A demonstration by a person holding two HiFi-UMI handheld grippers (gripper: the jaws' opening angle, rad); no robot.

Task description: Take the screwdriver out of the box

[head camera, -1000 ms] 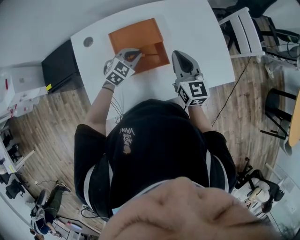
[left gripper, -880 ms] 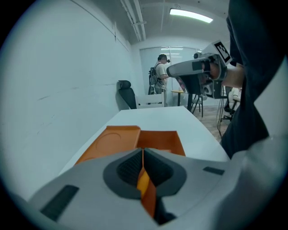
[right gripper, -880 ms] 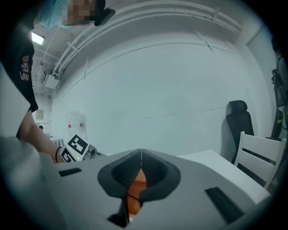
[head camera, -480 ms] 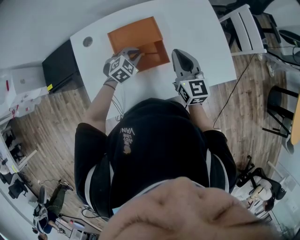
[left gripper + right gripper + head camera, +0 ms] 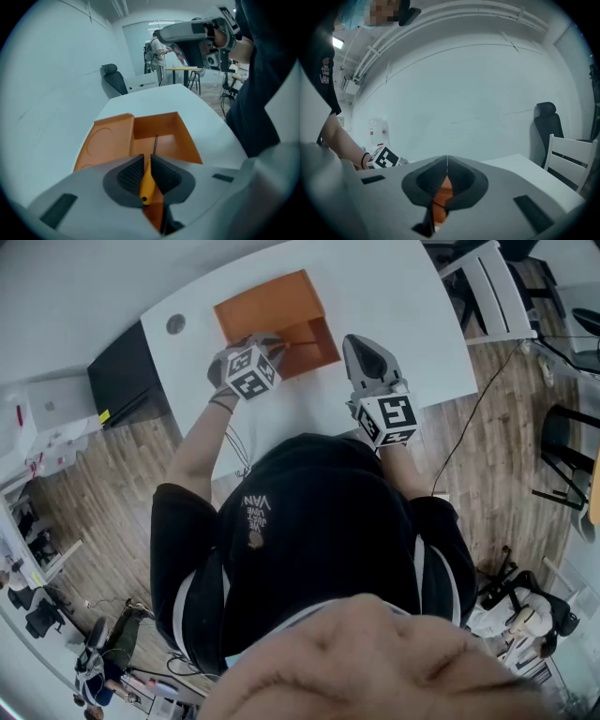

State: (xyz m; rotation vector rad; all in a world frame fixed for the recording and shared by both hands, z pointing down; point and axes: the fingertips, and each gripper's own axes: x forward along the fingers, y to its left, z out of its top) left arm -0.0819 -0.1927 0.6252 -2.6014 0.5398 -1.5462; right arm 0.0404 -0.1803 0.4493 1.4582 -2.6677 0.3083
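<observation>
The left gripper (image 5: 146,161) had its jaws clamped on the yellow handle of the screwdriver (image 5: 147,183). The tool's thin dark shaft reached out over the open orange box (image 5: 154,123) on the white table (image 5: 159,96); whether the tip touched the box floor could not be made out. The right gripper (image 5: 446,164) held its jaws closed on nothing (only a sliver of orange showed behind them), just beside the box. In the head view the left gripper hid the tool.
</observation>
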